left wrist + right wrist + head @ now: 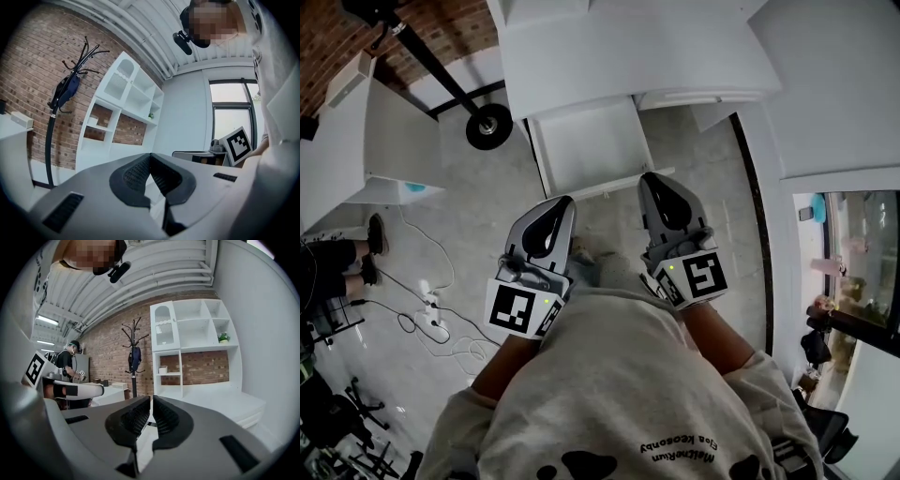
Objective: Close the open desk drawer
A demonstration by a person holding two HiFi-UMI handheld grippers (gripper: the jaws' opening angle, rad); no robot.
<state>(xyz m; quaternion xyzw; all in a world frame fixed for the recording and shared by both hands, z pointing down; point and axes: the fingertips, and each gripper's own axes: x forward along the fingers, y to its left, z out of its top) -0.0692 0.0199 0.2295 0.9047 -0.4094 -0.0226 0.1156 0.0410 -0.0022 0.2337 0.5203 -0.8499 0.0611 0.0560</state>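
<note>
Drawer sits open just beyond left gripper and right gripper (fingers clenched, empty).

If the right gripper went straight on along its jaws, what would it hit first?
Probably the open drawer's front panel: the right gripper, jaws shut, looks right at its edge, though depth is unclear.

Two handheld grippers point forward side by side, roughly level, out from the person's forearms. The left gripper sits a little nearer the body, its jaws meeting at the tips. The right gripper is slightly ahead, its jaws drawn to a thin slit. Each marker cube faces up at the wrist, with the grey sleeves bunched near the elbows.
</note>
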